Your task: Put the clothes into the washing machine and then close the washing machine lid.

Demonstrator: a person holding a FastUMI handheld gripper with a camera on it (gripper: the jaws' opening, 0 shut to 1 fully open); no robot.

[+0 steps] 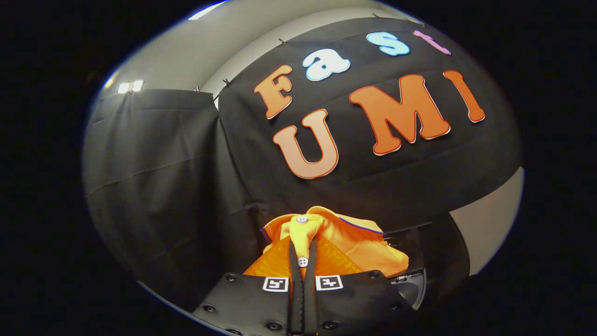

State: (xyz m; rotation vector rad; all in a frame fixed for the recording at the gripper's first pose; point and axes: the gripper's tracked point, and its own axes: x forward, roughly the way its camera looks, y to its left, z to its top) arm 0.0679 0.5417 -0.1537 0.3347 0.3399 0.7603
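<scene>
We are looking along the tongs [303, 261] and they are clenched tight, the two fingers [294, 280] running almost side by side with only a thin strip of cloth between them. What they are gripping is the orange shirt [354, 242], pinched along its button placket: one white button [302, 262] is sitting right in the narrow gap between the fingers, and a second white button [302, 219] is showing higher up, just beyond the tips. The shirt is bunching up ahead of the tongs, its collar area folding over with a thin dark trim line running along one edge, and more orange cloth is spreading out on both sides of the fingers. Just beyond and beside the shirt we are catching a dark, curved piece of the washing machine [415, 280], with a pale rim and grey part at its near edge; how the lid is standing we cannot tell from here. Behind everything, the black cloth wall [154, 177] is hanging in folds, and a pale wall [489, 228] is peeking out beside the machine.
</scene>
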